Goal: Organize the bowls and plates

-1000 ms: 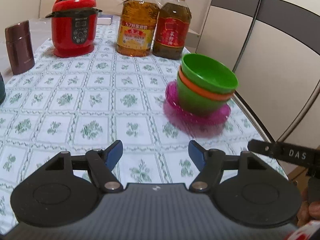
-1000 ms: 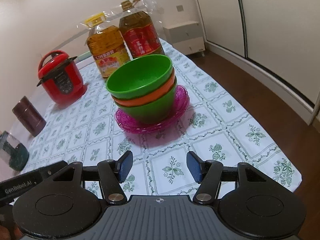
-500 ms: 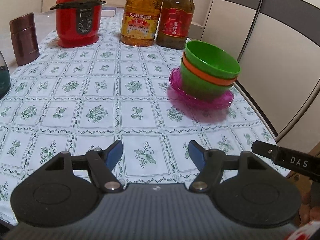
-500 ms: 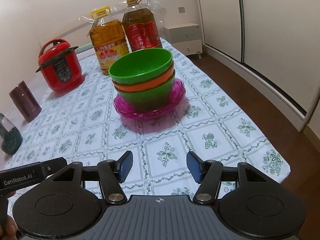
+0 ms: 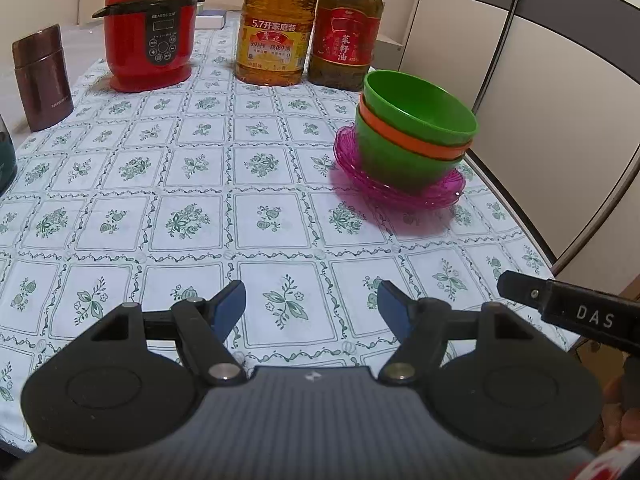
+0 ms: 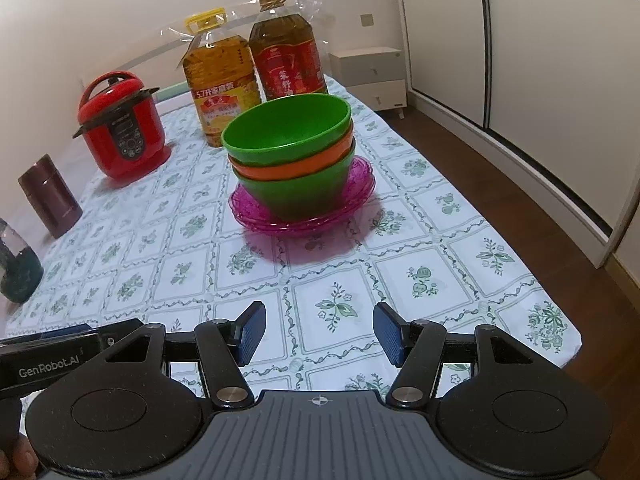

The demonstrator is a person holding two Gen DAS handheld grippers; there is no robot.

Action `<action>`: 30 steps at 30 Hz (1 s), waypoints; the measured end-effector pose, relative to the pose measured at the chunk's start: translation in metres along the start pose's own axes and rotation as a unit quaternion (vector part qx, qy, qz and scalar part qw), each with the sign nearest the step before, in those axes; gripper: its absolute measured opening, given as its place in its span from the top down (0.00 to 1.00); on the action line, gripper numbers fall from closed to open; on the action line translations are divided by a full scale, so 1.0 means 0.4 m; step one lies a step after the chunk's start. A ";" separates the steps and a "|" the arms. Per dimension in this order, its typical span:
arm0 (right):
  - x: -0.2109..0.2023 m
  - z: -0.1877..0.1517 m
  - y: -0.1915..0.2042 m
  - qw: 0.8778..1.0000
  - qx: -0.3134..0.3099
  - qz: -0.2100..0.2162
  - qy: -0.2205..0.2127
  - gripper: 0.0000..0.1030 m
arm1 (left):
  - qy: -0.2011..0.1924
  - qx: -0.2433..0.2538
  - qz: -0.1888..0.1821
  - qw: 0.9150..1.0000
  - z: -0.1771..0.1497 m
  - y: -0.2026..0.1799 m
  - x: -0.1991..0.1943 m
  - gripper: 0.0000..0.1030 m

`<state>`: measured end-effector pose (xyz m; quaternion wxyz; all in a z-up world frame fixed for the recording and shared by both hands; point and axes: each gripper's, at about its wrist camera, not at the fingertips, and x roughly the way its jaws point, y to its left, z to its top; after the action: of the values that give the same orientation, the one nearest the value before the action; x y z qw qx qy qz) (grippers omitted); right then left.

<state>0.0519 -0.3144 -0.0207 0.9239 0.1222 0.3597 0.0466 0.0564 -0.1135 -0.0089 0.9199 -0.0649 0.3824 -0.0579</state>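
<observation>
Three nested bowls, a green bowl (image 5: pixel 420 108) on top, an orange bowl (image 5: pixel 412 142) in the middle and a green one below, stand on a stack of pink transparent plates (image 5: pixel 400 190) at the table's right side. The stack also shows in the right wrist view: top green bowl (image 6: pixel 286 130), pink plates (image 6: pixel 304 216). My left gripper (image 5: pixel 311 306) is open and empty above the table's near edge, well short of the stack. My right gripper (image 6: pixel 319 333) is open and empty, also back near the front edge.
A red rice cooker (image 5: pixel 150 28), two large oil bottles (image 5: pixel 274 24) and a brown flask (image 5: pixel 40 78) stand at the back and left of the floral tablecloth (image 5: pixel 200 216). A dark glass jar (image 6: pixel 16 272) is at the left. The table edge and wooden floor (image 6: pixel 520 208) lie to the right.
Both grippers have pulled back from the stack toward the table's near edge, so the bowls and plates look farther away. The stack has not moved. Both stay open.
</observation>
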 end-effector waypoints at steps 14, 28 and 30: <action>0.007 -0.003 0.006 1.000 -0.001 0.002 0.003 0.42 | 0.002 -0.002 0.001 1.000 -0.003 0.003 0.002 0.32; 0.012 -0.011 0.004 1.000 -0.002 0.001 0.004 0.42 | 0.001 0.000 0.001 1.000 -0.004 0.000 0.005 0.32; 0.014 -0.012 0.003 1.000 -0.003 0.001 0.004 0.42 | 0.002 0.001 0.001 1.000 -0.004 -0.001 0.005 0.32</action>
<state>0.0529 -0.3113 -0.0274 0.9225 0.1202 0.3634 0.0494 0.0567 -0.1142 -0.0113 0.9194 -0.0634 0.3839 -0.0570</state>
